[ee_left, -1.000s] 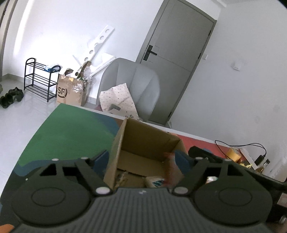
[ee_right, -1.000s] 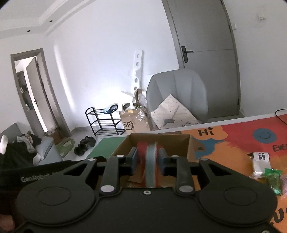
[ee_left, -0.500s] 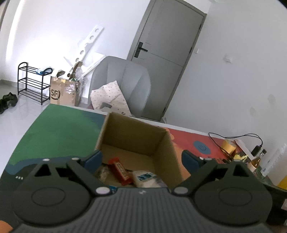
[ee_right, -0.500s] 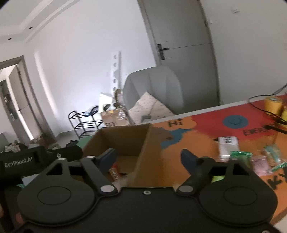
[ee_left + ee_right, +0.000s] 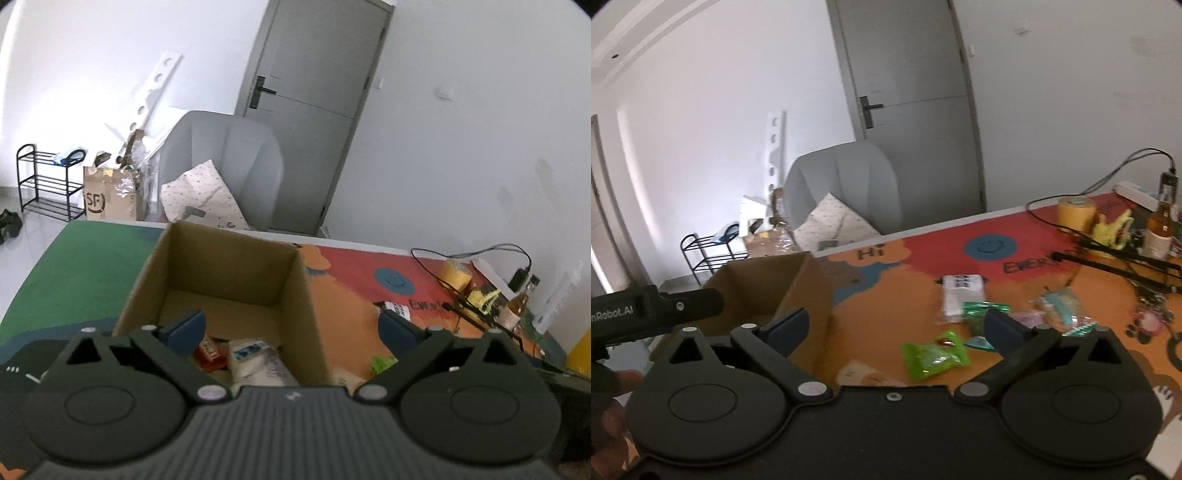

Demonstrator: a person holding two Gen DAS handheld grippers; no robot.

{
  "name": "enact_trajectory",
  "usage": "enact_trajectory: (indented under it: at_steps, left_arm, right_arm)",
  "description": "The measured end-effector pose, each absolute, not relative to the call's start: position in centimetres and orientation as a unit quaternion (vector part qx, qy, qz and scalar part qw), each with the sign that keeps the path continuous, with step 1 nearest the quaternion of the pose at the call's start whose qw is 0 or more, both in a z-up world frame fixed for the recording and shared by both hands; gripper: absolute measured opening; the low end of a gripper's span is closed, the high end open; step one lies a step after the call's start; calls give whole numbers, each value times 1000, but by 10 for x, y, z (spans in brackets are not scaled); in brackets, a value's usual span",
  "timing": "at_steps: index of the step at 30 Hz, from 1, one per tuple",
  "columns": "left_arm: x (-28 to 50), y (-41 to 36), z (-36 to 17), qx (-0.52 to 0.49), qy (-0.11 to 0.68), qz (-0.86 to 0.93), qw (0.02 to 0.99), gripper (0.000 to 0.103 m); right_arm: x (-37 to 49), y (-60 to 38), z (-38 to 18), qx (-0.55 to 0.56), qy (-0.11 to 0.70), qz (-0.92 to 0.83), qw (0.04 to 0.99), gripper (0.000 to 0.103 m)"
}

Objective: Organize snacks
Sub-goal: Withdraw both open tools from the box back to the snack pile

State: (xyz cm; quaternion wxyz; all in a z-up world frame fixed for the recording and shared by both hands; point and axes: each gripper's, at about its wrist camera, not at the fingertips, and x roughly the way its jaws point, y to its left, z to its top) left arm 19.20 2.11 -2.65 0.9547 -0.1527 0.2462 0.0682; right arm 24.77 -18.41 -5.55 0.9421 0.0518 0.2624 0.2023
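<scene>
The tabletop (image 5: 1027, 236), covered by a bright cartoon mat, is filling the right half of the right wrist view and carrying everything. On it the cardboard box (image 5: 236, 273) is standing open at the centre of the left wrist view, likely placed there as the bin for sorted snacks. At its bottom, low in the frame, a white and blue packet (image 5: 258, 360) is lying beside a red wrapper (image 5: 211, 353).

The left claw (image 5: 291, 328) is hovering with its jaws having just spread further, straddling the box's right wall and pinching nothing. The right claw (image 5: 895, 326) is likewise gaping after a fast opening, empty, and pointing at the loose snacks right of the box, probably for the next pick. Those are a white pouch (image 5: 960, 295), a bright green candy packet (image 5: 932, 356), a smaller dark green wrapper (image 5: 982, 308) and a pale blue-striped packet (image 5: 1062, 306), all scattered at centre right.
</scene>
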Motion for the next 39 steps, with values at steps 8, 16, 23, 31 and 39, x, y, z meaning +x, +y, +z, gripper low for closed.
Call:
enact_trajectory:
  at_steps: [8, 16, 23, 31, 39]
  left_arm:
    - [205, -7, -28, -122, 265, 43, 955, 100]
    - [220, -31, -29, -111, 270, 16, 956, 100]
    - [232, -53, -37, -107, 280, 0, 954, 97]
    - [243, -79, -52, -106, 294, 2, 950, 85]
    - [259, -97, -75, -101, 315, 23, 944, 60]
  right_arm:
    - [254, -213, -65, 74, 277, 195, 938, 103]
    - [262, -249, -77, 103, 285, 180, 936, 103]
    - [275, -278, -90, 134, 296, 174, 930, 103]
    - [282, -295, -104, 146, 306, 178, 924, 103]
    - [282, -310, -113, 143, 309, 177, 923, 103]
